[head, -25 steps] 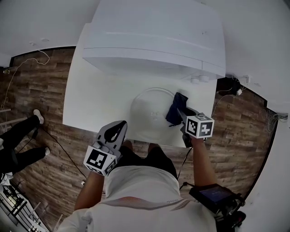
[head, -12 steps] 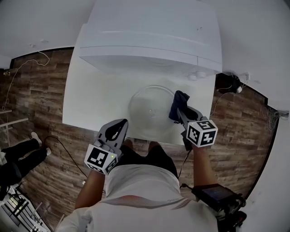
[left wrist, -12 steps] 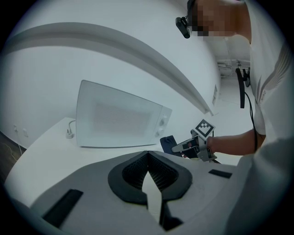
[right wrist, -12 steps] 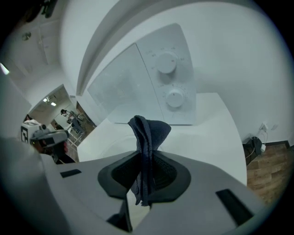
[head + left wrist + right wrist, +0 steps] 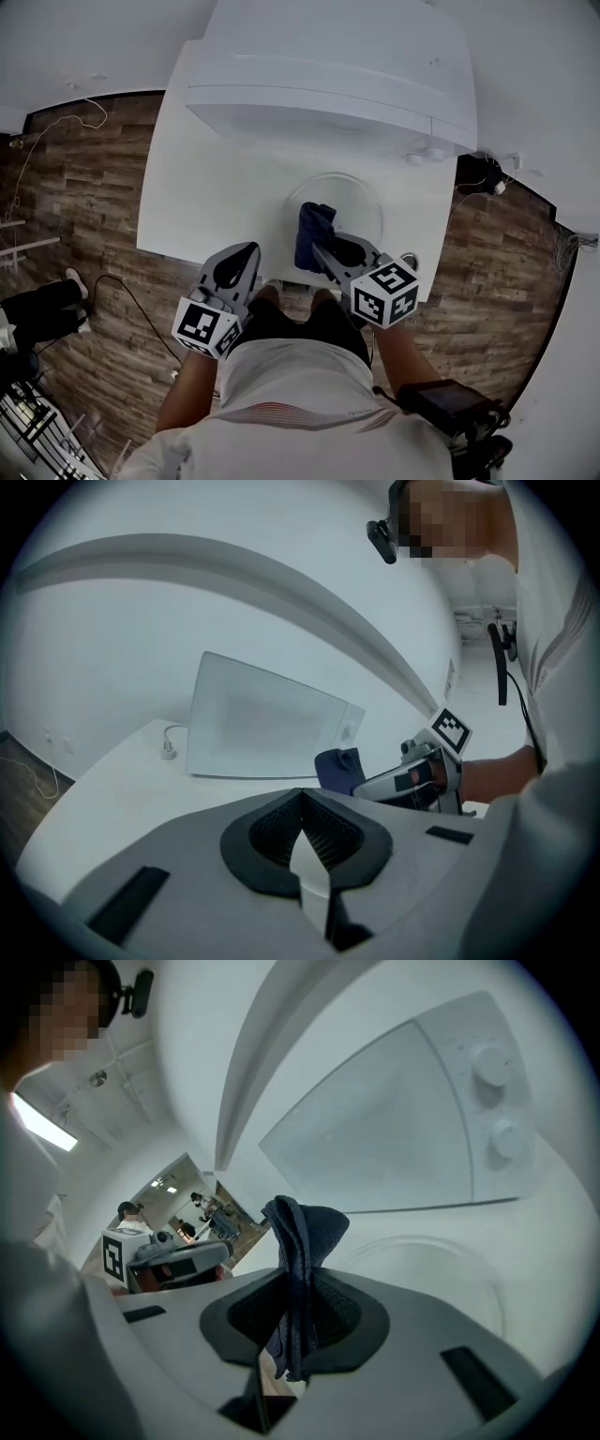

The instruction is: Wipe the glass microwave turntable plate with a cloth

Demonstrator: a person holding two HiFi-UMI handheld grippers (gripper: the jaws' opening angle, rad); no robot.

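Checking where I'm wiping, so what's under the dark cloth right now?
The glass turntable plate, resting on the white table. The cloth, clamped in the right gripper, covers part of it; the glass beneath is hidden, so contact can't be confirmed.

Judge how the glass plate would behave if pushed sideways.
Probably slides: the glass plate lies flat and loose on the smooth white table. Likely rigid but breakable, being clear glass. Its near rim sits close to the table edge, so a hard push risks a fall.
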